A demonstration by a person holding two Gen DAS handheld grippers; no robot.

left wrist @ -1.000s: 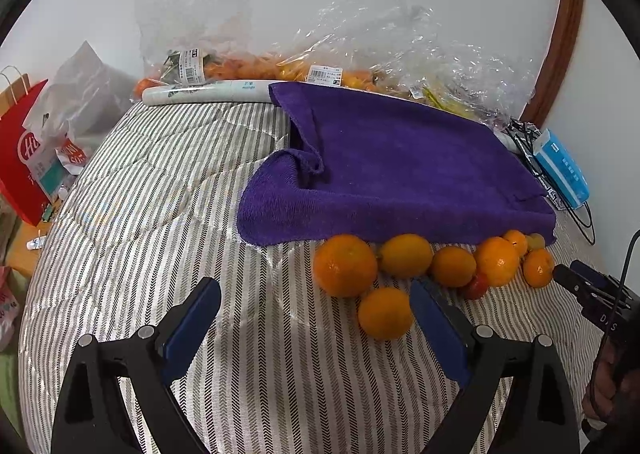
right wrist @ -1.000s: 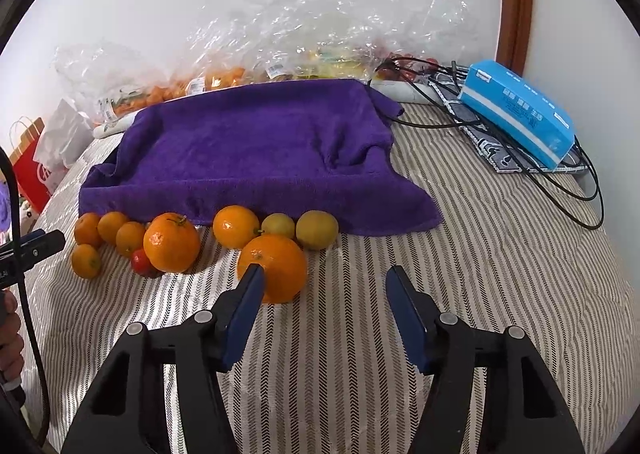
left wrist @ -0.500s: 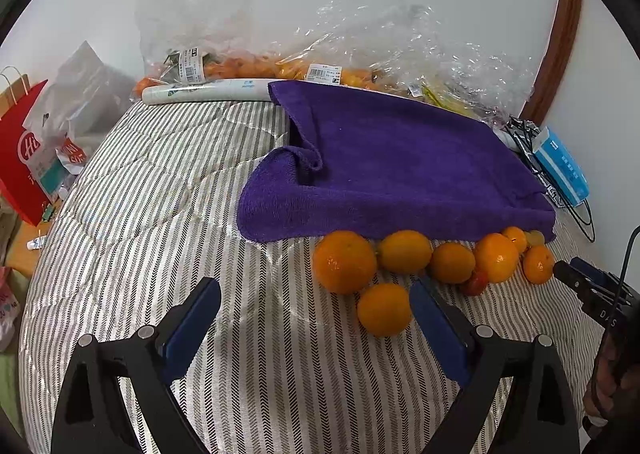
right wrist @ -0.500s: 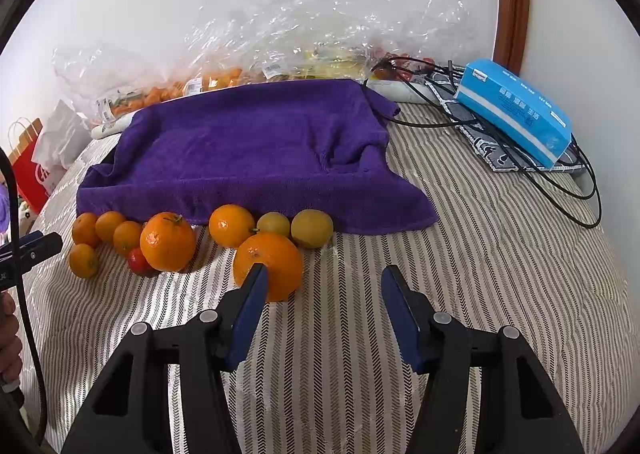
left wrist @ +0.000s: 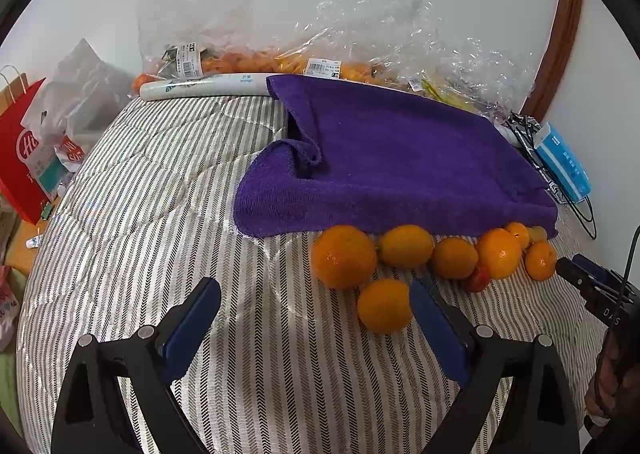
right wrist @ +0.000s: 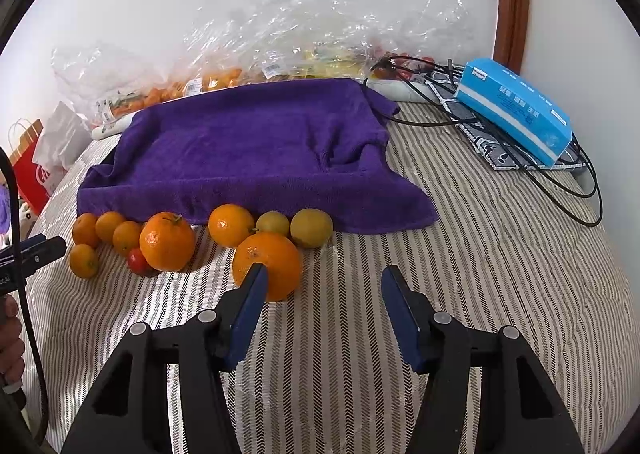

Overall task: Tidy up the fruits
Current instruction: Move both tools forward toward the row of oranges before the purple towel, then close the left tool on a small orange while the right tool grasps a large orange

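Pre-grasp: both tongs apart, empty, left gripper and right gripper over bed; next clamp big orange by towel edge

The purple towel hides whatever lies beneath it; labels on the plastic bags are too small to read

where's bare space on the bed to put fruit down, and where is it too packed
Free: the striped bedspread left of the purple towel, up to the white roll; the stripes between the towel's right edge and the blue box with its black cables. Crowded: the row of orange fruits along the towel's front edge, and the plastic bags by the wall.
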